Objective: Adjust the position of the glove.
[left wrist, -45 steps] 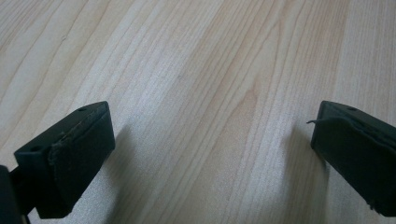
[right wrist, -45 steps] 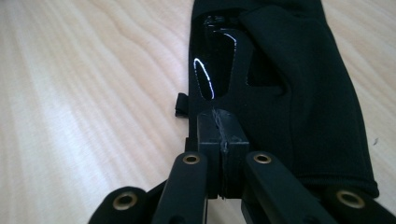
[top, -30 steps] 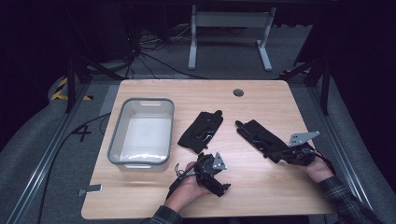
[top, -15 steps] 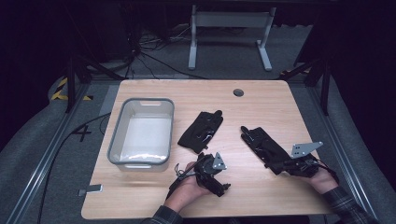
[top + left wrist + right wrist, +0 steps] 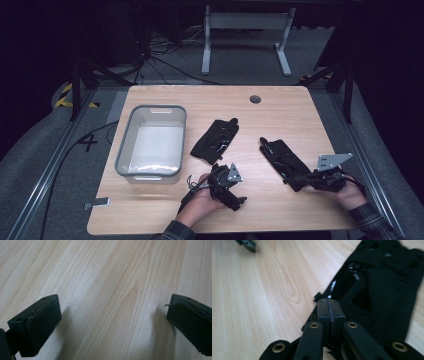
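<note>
A wooden desk (image 5: 280, 115) seen from above holds a grey plastic tub (image 5: 151, 142) on its left side and two flat black gloves: one glove (image 5: 216, 140) lies near the middle, and a second glove (image 5: 282, 159) lies towards the right. The right claw (image 5: 298, 181) is pressed together on the near edge of that second glove, with the fabric spreading away beyond its tips. The left claw (image 5: 241, 203) rests at the front of the desk, jaws spread wide over bare wood, just in front of the middle glove.
</note>
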A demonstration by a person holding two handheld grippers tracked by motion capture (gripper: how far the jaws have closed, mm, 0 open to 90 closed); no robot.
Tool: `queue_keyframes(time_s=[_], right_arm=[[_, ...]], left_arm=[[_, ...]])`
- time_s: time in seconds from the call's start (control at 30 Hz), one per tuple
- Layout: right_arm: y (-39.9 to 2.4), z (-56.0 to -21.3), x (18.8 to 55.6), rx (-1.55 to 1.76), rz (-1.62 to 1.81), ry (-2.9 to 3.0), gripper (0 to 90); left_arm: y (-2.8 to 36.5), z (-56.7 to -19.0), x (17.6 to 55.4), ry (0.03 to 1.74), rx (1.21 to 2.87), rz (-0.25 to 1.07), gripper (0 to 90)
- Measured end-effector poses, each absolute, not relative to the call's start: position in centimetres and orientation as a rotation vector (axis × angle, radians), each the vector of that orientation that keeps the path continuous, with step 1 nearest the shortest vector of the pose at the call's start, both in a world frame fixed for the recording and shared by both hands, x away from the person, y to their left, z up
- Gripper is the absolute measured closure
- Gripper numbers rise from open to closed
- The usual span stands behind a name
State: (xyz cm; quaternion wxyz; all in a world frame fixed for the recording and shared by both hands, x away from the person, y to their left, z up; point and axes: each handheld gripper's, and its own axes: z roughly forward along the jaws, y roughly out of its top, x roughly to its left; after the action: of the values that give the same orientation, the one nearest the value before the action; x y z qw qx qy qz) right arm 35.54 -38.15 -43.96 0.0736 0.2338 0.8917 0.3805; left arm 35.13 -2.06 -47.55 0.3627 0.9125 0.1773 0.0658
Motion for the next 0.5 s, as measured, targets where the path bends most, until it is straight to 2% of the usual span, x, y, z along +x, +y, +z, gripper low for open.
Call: queue_keyframes(time_s=[0.23, 0.5], right_arm=[[-40.0, -43.6, 37.8, 0.777, 1.113, 2.599, 89.7], [-39.9, -44.7, 39.9, 0.805, 1.042, 2.623, 89.7]], left_arm=[[-2.1, -47.5, 35.1, 0.457, 2.349, 0.170, 0.0], [-2.1, -47.5, 35.1, 0.457, 2.349, 0.170, 0.0]])
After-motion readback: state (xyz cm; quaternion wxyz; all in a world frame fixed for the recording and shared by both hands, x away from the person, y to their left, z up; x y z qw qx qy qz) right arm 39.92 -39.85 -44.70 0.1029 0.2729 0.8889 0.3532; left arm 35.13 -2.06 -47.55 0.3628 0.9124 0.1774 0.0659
